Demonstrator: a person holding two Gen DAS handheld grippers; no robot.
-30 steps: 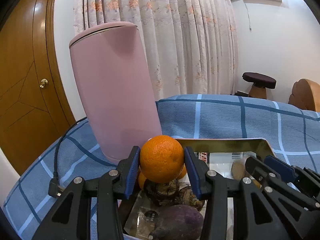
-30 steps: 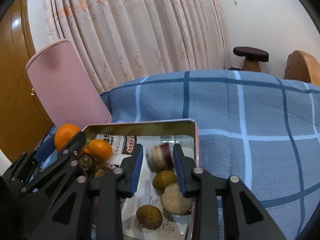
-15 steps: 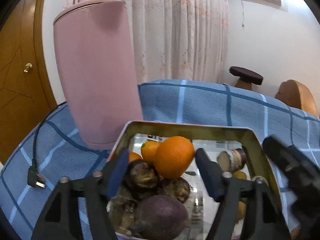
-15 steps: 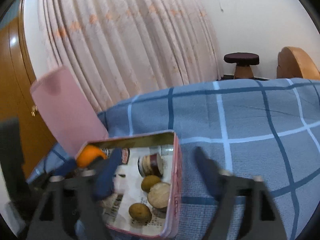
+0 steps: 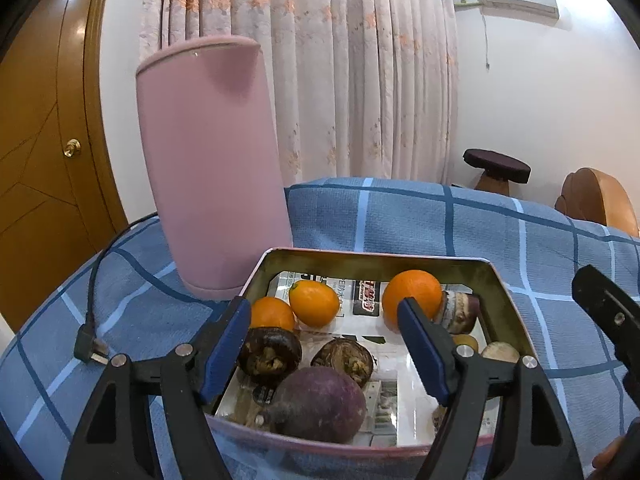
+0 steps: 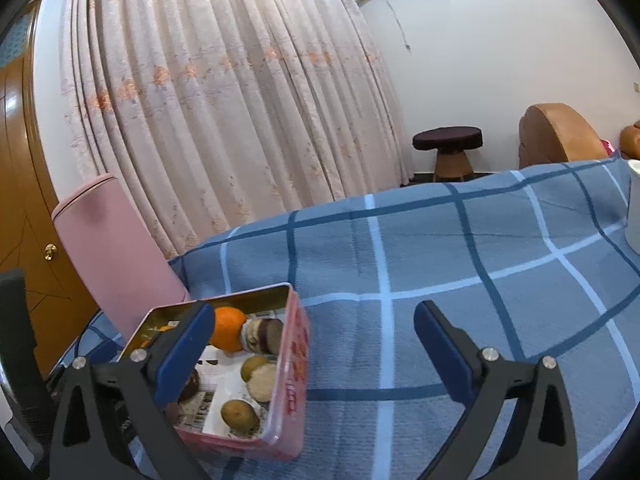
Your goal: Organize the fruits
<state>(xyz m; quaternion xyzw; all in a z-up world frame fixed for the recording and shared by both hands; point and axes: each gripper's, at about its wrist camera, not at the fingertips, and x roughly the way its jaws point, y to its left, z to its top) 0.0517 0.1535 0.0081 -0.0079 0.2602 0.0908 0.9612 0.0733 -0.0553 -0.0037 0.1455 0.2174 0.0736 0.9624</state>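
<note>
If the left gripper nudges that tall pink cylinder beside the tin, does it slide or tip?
The pink cylinder is tall with a narrow base, so a high push would probably tip it. It stands on soft checked cloth, which likely resists sliding. Its smooth wall may slip in the left gripper, open over the tin. Weight unknowable.

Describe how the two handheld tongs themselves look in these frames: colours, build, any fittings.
Both the left tongs and right tongs share one build: matte black angular plastic arms with triangular cut-outs, round silver screw heads at the joints, and flat royal-blue pads lining the inner finger faces. No cables, printed markings or sleeves are visible on them.
</note>
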